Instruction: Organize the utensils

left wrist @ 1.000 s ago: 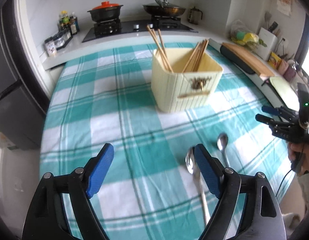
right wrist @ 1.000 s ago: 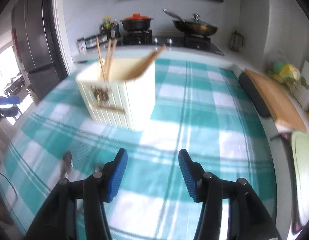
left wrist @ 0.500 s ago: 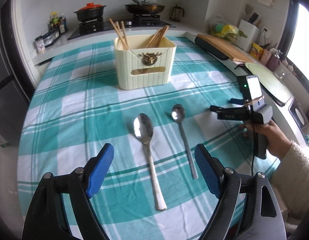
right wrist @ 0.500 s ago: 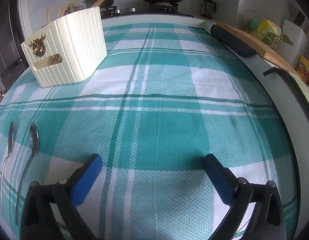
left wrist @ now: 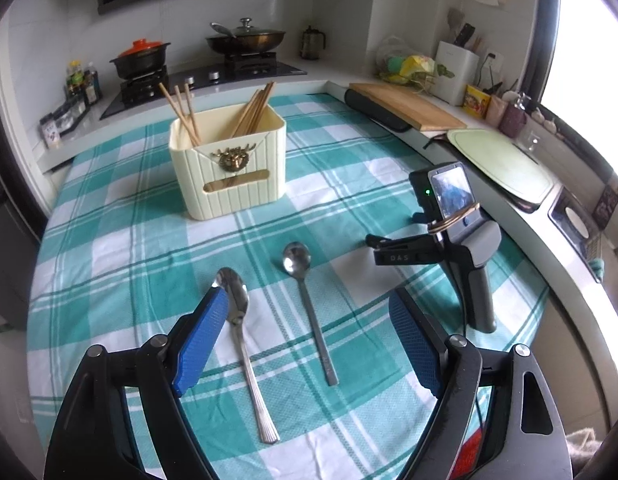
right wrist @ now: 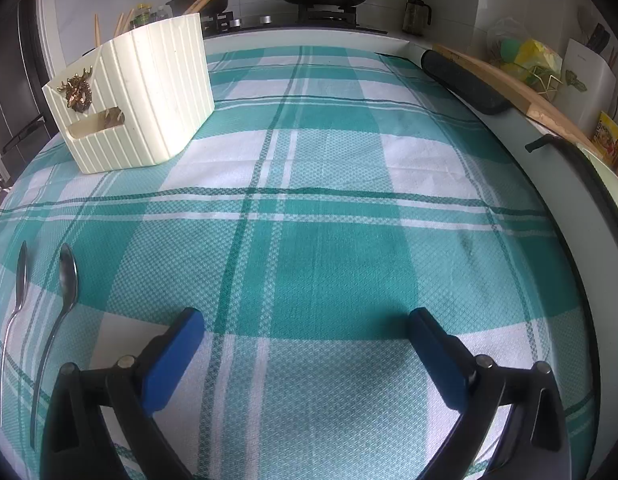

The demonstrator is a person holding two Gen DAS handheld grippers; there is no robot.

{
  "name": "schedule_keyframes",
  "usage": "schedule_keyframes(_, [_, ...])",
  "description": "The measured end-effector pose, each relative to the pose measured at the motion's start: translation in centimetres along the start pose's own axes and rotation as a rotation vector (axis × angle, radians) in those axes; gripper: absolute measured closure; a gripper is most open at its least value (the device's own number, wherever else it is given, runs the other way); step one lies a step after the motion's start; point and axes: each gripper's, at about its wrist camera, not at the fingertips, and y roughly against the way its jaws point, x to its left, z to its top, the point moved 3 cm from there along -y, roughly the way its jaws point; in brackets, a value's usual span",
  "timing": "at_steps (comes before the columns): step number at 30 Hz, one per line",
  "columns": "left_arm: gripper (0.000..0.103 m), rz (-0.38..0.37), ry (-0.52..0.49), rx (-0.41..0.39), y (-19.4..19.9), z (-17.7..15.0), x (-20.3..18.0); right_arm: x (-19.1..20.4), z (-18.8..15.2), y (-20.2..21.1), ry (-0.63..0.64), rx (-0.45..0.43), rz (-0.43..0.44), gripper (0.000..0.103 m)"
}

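Two spoons lie side by side on the checked cloth near the desk's front edge: the larger spoon (left wrist: 239, 332) with its bowl just by the left claw's blue pad, the smaller spoon (left wrist: 309, 304) beside it. Behind them stands the cream holder (left wrist: 229, 168) with chopsticks (left wrist: 253, 110). The left claw (left wrist: 309, 344) gapes wide, empty. The right claw (right wrist: 305, 354) stands on the cloth, spread wide, holding nothing.

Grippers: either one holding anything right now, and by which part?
Nothing held. Left gripper is open above the two spoons, touching neither. Right gripper is open over bare tablecloth.
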Motion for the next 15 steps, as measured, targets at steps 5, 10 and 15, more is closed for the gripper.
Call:
schedule_keyframes(5, [0.019, -0.017, 0.012, 0.011, 0.2, -0.3, -0.3, 0.0, 0.0, 0.0, 0.0, 0.0, 0.001, 0.0])
schedule_keyframes(10, [0.019, 0.005, 0.058, -0.01, 1.1, -0.4, 1.5, 0.0, 0.0, 0.0, 0.0, 0.001, 0.001, 0.0])
schedule_keyframes(15, [0.019, -0.021, 0.14, 0.015, 0.3, -0.5, 3.1, 0.0, 0.0, 0.0, -0.001, 0.001, 0.001, 0.0])
